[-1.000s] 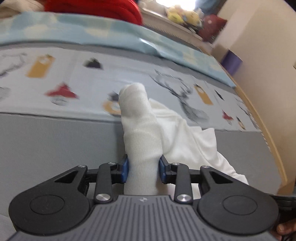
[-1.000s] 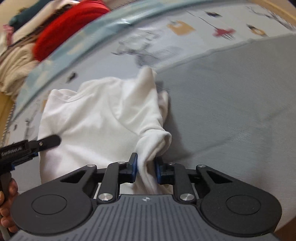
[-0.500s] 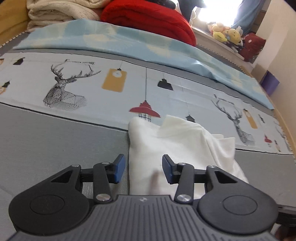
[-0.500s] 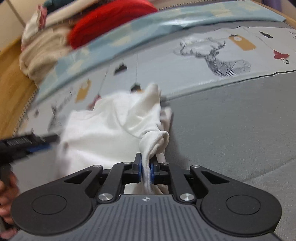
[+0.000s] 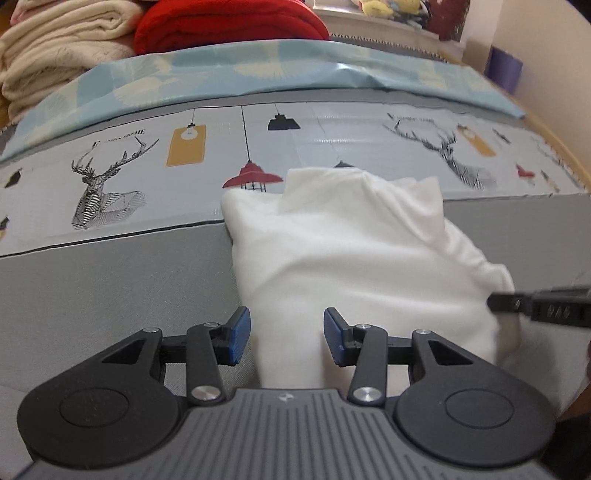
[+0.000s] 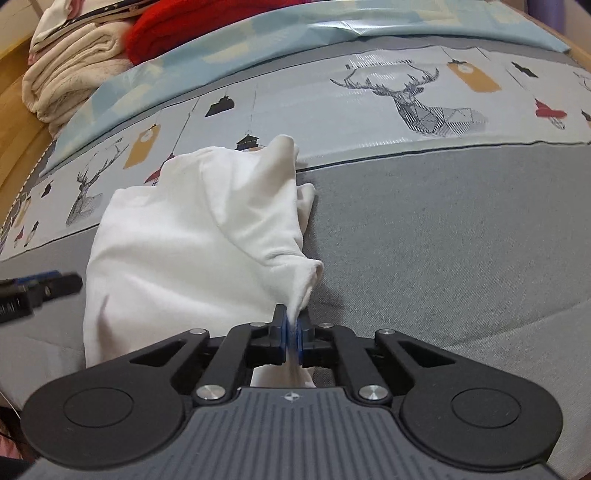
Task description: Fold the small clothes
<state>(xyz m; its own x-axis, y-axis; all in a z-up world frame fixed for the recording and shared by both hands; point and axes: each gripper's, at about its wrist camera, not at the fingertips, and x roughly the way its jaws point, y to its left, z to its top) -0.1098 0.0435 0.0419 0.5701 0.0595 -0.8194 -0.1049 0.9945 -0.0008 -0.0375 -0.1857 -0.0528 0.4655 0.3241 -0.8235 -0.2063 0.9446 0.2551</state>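
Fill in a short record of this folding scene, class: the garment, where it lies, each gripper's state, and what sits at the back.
garment: white garment, rumpled, partly folded
surface: grey bedcover with a deer-and-lamp printed band
left gripper: fingers open, cloth between them but not pressed
right gripper: shut on a bunched edge of the white garment
background: red blanket beside cream blanket, both folded

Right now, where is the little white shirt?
The white shirt lies on the grey bed cover, its far edge over the deer-print strip. The right gripper pinches its near right corner.
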